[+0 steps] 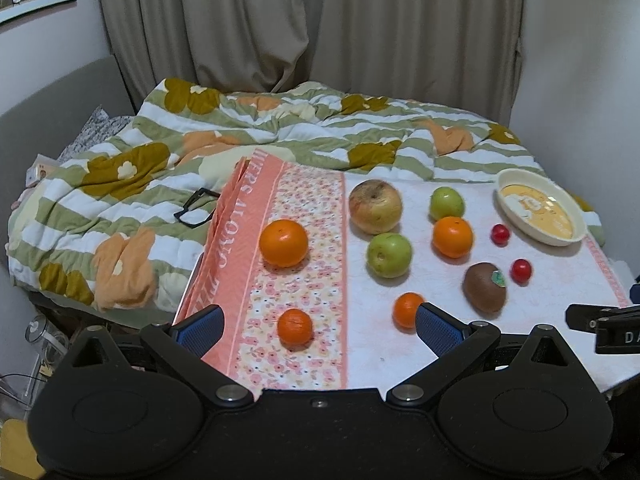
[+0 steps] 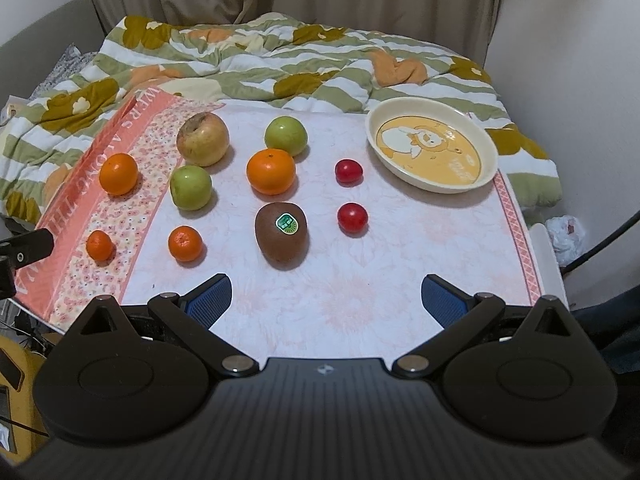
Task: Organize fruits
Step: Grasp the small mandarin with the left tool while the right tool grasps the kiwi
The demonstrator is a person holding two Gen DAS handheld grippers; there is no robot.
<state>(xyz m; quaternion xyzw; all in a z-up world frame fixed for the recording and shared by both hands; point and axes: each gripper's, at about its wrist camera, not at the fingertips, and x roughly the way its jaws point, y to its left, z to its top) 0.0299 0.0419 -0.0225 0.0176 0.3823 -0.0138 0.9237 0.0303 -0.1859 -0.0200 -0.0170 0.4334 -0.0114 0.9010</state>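
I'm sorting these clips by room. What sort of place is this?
Most likely a bedroom: a rumpled floral quilt on a bed, closed curtains behind it, and fruit laid out on a cloth-covered surface beside the bed.

Four oranges (image 2: 271, 171), three apples (image 2: 203, 139), two red tomatoes (image 2: 352, 218), one kiwi (image 2: 281, 236), one dish (image 2: 432, 144)

The left gripper (image 1: 318, 326) hangs with jaws spread wide and empty above the cloth-covered desk (image 1: 420, 360), a small mandarin (image 1: 295, 327) between them, a kiwi (image 1: 485, 287), two green apples, oranges and cherry tomatoes beyond, and a cream bowl (image 1: 540, 213) at far right.
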